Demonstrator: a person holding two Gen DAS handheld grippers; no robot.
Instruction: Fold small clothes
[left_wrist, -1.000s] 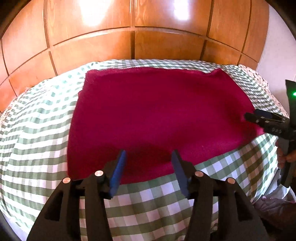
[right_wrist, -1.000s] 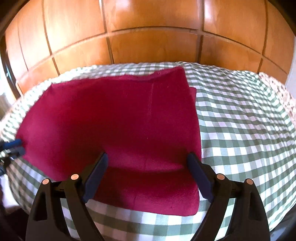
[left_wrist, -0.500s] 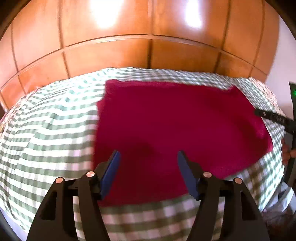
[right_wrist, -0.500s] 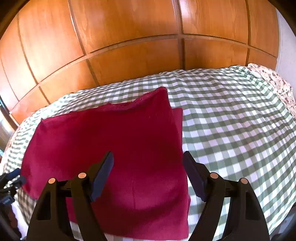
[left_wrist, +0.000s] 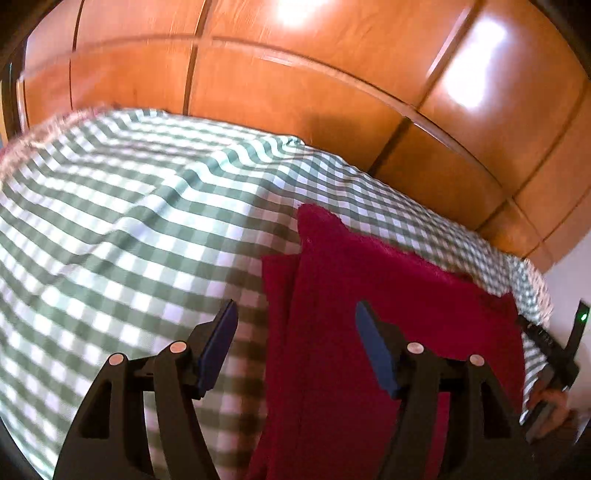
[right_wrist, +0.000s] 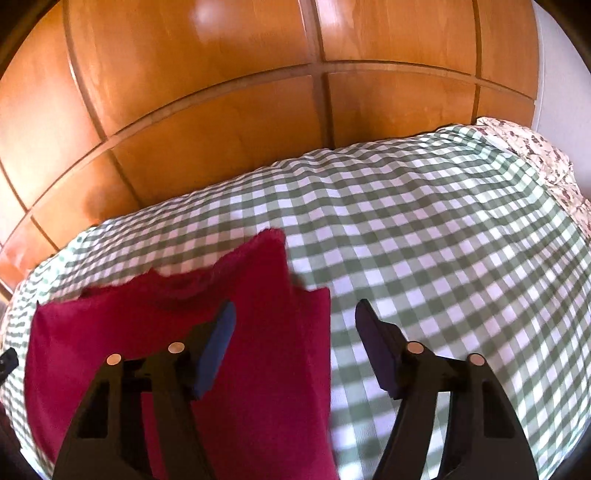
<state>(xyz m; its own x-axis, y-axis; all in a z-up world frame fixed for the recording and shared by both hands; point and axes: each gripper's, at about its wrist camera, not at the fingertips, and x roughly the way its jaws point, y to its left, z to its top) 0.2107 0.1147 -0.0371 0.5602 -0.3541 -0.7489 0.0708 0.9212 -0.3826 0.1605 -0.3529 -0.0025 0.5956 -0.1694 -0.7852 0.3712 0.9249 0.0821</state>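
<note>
A crimson cloth (left_wrist: 388, 332) lies flat on the green-and-white checked bedspread (left_wrist: 129, 229), a lower layer peeking out along its left edge. My left gripper (left_wrist: 295, 332) hovers open over that left edge, nothing between its blue pads. In the right wrist view the same cloth (right_wrist: 258, 369) fills the lower left, with a strip of the under layer showing along its right edge. My right gripper (right_wrist: 293, 334) hangs above that right edge; its jaws are closing with nothing pressed between them. The right gripper's body (left_wrist: 554, 354) and a hand show at the far right of the left wrist view.
Glossy wooden wardrobe panels (right_wrist: 258, 110) stand right behind the bed. A floral pillow (right_wrist: 543, 158) lies at the bed's far right end. Checked bedspread (right_wrist: 443, 258) stretches bare to the right of the cloth. A white wall (left_wrist: 569, 280) shows at the right.
Both grippers have slid outward over the cloth, the left one to its left edge, the right one to its right edge. The right jaws have narrowed. The cloth has not moved.
</note>
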